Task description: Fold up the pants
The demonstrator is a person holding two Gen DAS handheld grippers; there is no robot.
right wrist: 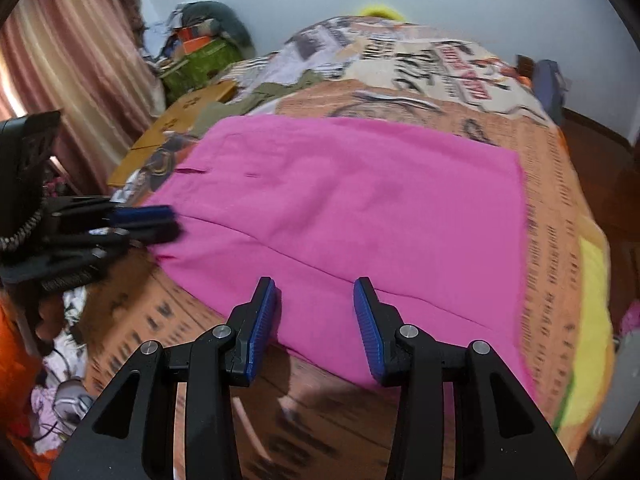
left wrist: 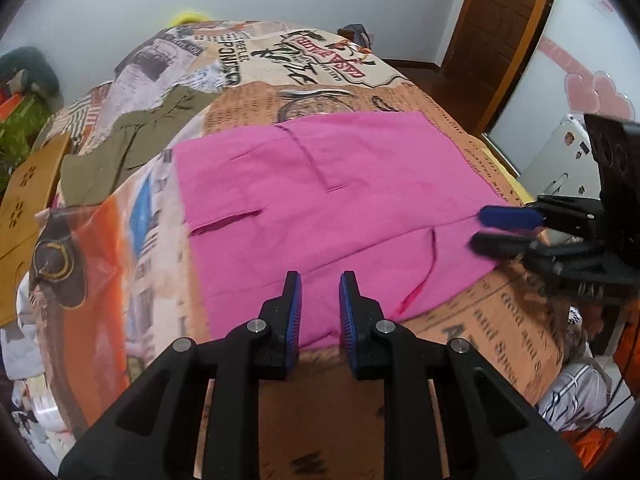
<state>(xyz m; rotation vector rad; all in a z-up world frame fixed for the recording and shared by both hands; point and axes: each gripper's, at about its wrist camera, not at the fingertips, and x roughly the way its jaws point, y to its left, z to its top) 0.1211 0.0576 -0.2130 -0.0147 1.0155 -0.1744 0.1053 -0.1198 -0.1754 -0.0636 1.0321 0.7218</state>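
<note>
Pink pants [left wrist: 320, 184] lie folded flat on the printed bedspread [left wrist: 500, 320]; they also show in the right wrist view [right wrist: 360, 208]. My left gripper [left wrist: 320, 280] is open and empty, hovering over the near edge of the pants. It also shows in the right wrist view [right wrist: 168, 220] at the left edge of the pants. My right gripper [right wrist: 316, 284] is open and empty above the near edge of the pants. It also shows in the left wrist view [left wrist: 480, 228] at the pants' right edge, fingers apart.
An olive garment [left wrist: 132, 140] lies on the bed beyond the pants at the left. A wooden board [left wrist: 28, 200] stands beside the bed at the left. A wooden door [left wrist: 504, 28] is at the back right. Clutter lies on the floor [right wrist: 60, 400].
</note>
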